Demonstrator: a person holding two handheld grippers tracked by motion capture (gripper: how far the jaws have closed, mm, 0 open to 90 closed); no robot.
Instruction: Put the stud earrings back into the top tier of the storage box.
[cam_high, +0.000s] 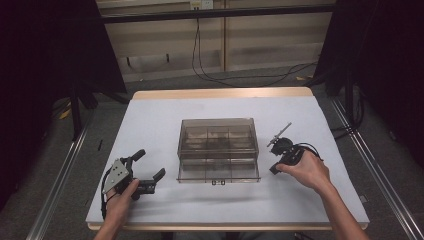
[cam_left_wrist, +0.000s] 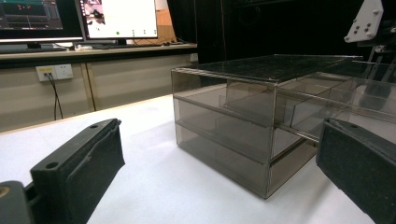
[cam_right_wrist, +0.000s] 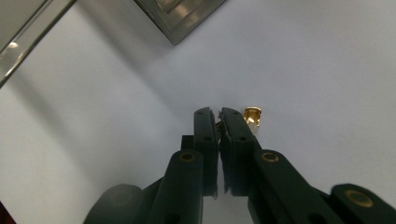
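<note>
Your right tongs (cam_right_wrist: 219, 122) pinch a small gold piece (cam_right_wrist: 252, 115) (tips downward); left tongs (cam_left_wrist: 210, 177) gape, organizer box (cam_left_wrist: 261, 121) just ahead.

right gripper (cam_right_wrist: 219, 116) jaws partly hide a small gold object (cam_right_wrist: 252, 115).

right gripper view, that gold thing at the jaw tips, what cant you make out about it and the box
- Gold piece, right gripper view: the right gripper covers most of it, so what it is, and whether the nearly closed jaws pinch it, is unclear.
- Same piece, high view: too small to find by the right gripper.
- Smoky clear box, high view: any contents too dim to tell.
- Box, right gripper view: cut off by the top edge.
</note>
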